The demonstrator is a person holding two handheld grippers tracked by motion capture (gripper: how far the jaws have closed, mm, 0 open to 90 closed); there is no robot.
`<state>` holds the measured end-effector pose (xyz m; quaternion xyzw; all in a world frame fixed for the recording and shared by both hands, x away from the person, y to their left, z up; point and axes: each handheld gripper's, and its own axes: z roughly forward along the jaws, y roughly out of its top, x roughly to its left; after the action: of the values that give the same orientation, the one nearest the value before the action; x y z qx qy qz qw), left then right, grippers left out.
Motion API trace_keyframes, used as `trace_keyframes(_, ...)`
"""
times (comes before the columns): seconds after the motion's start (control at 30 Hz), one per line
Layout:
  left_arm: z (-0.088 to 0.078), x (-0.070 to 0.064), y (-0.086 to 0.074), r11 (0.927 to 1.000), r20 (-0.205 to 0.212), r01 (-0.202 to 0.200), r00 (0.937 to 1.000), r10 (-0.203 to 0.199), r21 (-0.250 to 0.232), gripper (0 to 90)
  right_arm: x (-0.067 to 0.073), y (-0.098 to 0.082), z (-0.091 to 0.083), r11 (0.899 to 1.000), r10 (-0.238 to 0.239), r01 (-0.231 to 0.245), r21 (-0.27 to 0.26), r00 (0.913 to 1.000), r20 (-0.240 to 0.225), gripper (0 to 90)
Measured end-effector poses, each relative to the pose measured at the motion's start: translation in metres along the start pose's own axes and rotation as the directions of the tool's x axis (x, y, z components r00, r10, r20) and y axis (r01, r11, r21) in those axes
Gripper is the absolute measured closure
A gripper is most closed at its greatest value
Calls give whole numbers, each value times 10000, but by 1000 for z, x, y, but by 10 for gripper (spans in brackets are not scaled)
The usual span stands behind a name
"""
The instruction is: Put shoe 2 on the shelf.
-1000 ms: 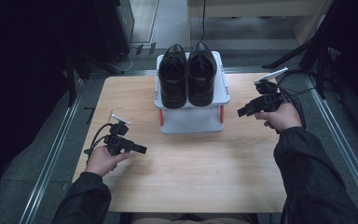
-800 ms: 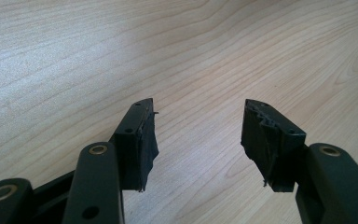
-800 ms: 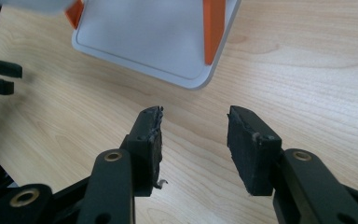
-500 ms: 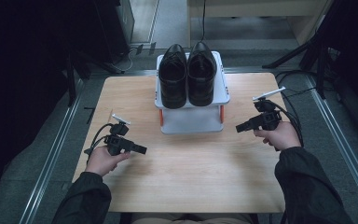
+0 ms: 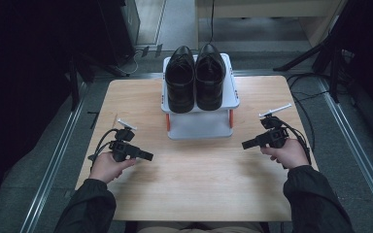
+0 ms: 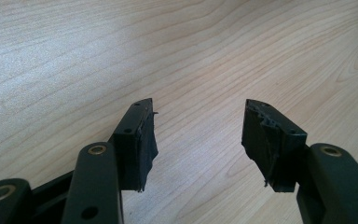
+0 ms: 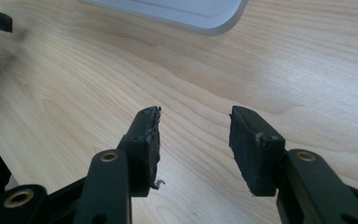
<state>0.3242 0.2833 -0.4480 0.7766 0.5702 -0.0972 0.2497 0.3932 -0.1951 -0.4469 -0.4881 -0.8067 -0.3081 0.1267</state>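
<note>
Both tools gaping, empty — left tool point(image 5: 145, 156) and right tool point(image 5: 246, 144) parked low over bench point(image 5: 199, 184), probably idle — shoes point(image 5: 196, 77) untouched on far rack point(image 5: 233, 94).

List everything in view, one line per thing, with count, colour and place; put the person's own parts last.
shoes: two, black, side by side on the rack's top shelf
rack: one, white shelves with orange posts, far middle of the table
table: one, light wood, centre of the high view
tripod legs: black, on the floor at far right
left tongs: one, black, open, over the table's left side
right tongs: one, black, open, over the table's right side
sleeves: two, dark, at the near edge
</note>
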Motion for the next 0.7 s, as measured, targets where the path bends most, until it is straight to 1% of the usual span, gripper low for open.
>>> trace_keyframes(0.13,0,0,0,10000,-11,5,10000,-5,6,433,2,-6,6,9999,-103,100,-122,9997,-240,532)
trace_keyframes(0.27,1,0,0,10000,-10,-1,10000,1,16,432,4,-8,11,9996,-266,267,24,9993,-243,528)
trace_keyframes(0.47,3,-2,1,9999,-51,-136,9999,137,101,429,7,-12,15,9994,-353,350,-75,9985,-428,523)
trace_keyframes(0.6,5,-4,1,9997,-34,-215,9998,216,112,423,8,-17,21,9989,-472,475,43,9976,-509,515)
trace_keyframes(0.63,5,-4,1,9996,-48,-257,9997,258,128,420,8,-18,22,9990,-440,444,66,9977,-509,515)
trace_keyframes(0.7,6,-6,1,9994,-77,-349,9994,350,85,400,8,-20,23,9989,-465,469,55,9976,-516,515)
